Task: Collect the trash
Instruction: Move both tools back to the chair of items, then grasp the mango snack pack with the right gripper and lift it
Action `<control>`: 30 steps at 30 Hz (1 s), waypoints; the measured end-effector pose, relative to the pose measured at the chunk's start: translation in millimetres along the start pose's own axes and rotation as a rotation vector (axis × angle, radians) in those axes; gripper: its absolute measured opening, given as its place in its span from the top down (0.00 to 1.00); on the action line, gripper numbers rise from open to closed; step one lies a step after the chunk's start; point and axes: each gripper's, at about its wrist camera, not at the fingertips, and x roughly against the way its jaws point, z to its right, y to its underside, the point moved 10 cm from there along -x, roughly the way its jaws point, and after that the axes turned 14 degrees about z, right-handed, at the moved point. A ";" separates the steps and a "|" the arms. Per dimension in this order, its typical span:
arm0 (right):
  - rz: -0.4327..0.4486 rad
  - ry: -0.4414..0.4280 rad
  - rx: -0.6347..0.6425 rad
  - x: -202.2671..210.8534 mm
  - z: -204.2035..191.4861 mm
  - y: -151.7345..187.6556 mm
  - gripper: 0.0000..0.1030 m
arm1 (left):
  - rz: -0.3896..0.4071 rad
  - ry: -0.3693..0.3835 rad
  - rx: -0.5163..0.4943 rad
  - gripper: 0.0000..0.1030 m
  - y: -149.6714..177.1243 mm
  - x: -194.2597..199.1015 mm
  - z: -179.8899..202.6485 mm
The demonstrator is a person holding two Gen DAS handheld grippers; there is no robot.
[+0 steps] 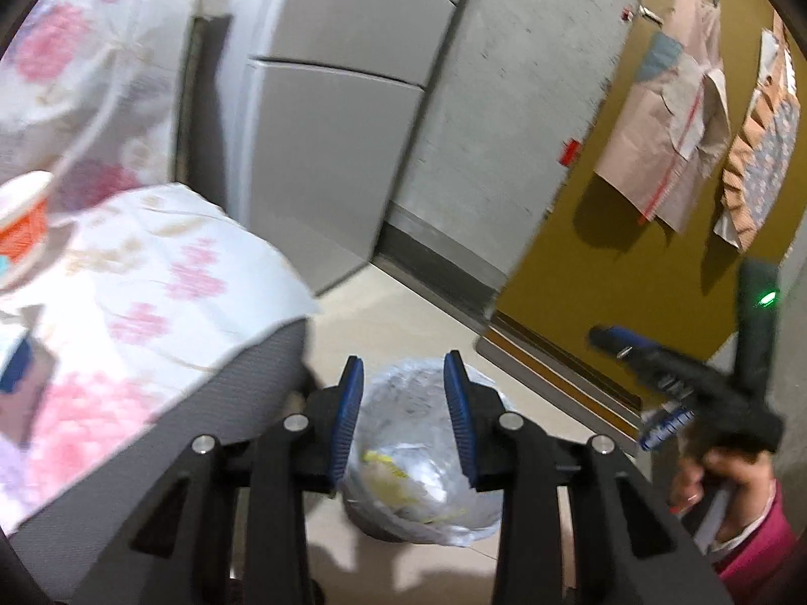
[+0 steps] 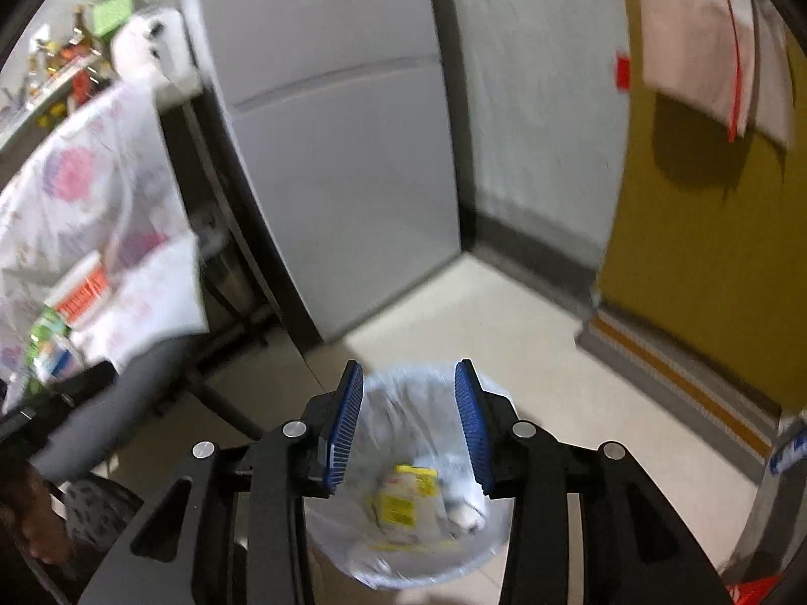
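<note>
A trash bin lined with a clear plastic bag (image 2: 418, 519) stands on the floor, with yellow and white wrappers (image 2: 403, 499) inside. My right gripper (image 2: 411, 423) is open and empty, hovering above the bin's mouth. My left gripper (image 1: 403, 413) is open and empty too, also above the bin (image 1: 418, 484). The right gripper also shows in the left wrist view (image 1: 650, 378), held in a hand at the right. An orange and white cup (image 1: 22, 222) stands on the flowered tablecloth at the left; it shows in the right wrist view too (image 2: 83, 292).
A table with a flowered cloth (image 1: 151, 277) is at the left, with small packets (image 2: 45, 348) on it. A grey fridge (image 2: 328, 126) and grey wall stand behind. A yellow door (image 1: 630, 252) with hanging bags (image 1: 671, 116) is at the right. Beige floor surrounds the bin.
</note>
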 end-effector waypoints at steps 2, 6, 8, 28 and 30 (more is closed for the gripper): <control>0.042 -0.043 0.019 9.2 -22.8 -19.2 0.61 | 0.014 -0.047 -0.006 0.69 -6.7 12.6 -13.2; 0.047 -0.175 0.084 17.0 -86.2 -32.4 0.55 | 0.031 -0.161 -0.002 0.69 -14.1 53.1 -54.2; 0.041 -0.224 0.128 17.1 -123.5 -33.1 0.55 | 0.028 -0.216 0.006 0.69 -16.1 70.1 -72.3; -0.131 -0.703 0.371 -7.8 -405.0 12.3 0.43 | 0.105 -0.756 0.202 0.52 -12.7 249.4 -291.0; -0.153 -0.713 0.374 -16.0 -417.1 20.5 0.59 | 0.104 -0.777 0.224 0.52 -9.9 253.8 -304.1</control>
